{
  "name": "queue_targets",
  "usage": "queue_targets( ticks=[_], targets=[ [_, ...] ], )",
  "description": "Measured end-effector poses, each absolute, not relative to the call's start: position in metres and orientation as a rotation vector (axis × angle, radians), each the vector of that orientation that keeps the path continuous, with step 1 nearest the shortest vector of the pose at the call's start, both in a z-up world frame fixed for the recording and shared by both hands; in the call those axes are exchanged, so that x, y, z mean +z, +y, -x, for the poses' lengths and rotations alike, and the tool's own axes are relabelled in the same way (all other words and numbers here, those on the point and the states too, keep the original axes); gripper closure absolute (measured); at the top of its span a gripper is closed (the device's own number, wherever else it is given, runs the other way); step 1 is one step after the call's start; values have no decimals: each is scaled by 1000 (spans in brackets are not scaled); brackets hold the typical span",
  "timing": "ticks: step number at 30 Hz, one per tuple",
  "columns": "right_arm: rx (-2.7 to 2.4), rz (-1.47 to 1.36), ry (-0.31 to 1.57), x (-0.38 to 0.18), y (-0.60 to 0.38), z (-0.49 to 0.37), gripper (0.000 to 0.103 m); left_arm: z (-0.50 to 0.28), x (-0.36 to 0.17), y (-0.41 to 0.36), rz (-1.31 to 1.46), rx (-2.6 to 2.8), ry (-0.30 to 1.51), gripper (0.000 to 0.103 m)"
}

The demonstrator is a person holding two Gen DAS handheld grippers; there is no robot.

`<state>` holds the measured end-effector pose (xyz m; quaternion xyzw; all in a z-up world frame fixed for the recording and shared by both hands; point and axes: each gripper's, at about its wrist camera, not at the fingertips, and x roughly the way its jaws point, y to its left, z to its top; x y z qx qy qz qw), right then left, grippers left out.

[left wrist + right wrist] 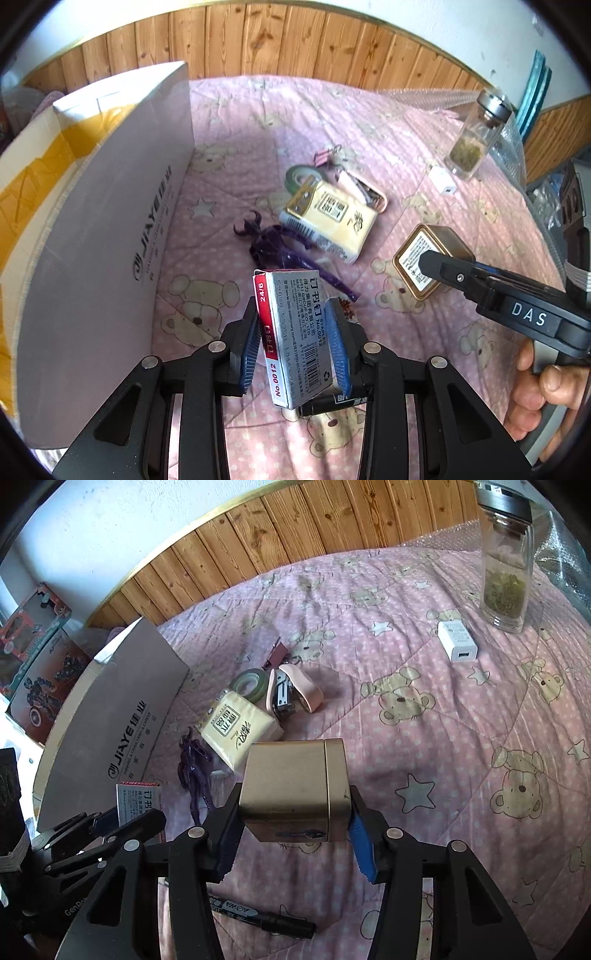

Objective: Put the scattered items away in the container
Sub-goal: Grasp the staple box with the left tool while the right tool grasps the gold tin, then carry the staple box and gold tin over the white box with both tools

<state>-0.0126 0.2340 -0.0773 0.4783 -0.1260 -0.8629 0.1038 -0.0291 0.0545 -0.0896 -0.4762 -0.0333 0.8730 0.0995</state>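
My left gripper [295, 332] is shut on a grey and red staple box [291, 332] and holds it above the pink bedspread, next to the cardboard box [103, 221]. My right gripper [295, 812] is shut on a gold tin [295, 790] and holds it lifted; the tin also shows in the left wrist view [424, 258]. On the bed lie a tissue pack [240, 734], a purple hair claw [192, 764], a green tape roll [249, 681], a pink stapler [291, 694], a binder clip [279, 651] and a black marker [266, 917].
A glass bottle with tea leaves [506, 561] stands at the far right, with a white charger [457, 640] beside it. A wood-panelled wall [295, 528] runs behind the bed. Toy boxes [33, 635] sit beyond the cardboard box on the left.
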Motion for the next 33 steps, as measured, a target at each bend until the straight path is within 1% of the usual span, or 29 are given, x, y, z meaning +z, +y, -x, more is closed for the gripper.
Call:
queue_targets(
  ticks=[14, 20, 25, 33],
  targets=[
    [-2554, -1295, -380, -56, 229, -6, 50, 16, -37, 30, 1228, 2655, -204, 67],
    [-2569, -1237, -340, -43, 220, -23, 50, 7, -15, 18, 1154, 2677, -259, 67],
    [-2615, -1191, -259, -28, 210, -42, 50, -2, 1, 10, 1098, 2696, -285, 67],
    [-2589, -1148, -280, -11, 192, -65, 50, -11, 19, -1, 1041, 2731, -298, 67]
  ],
)
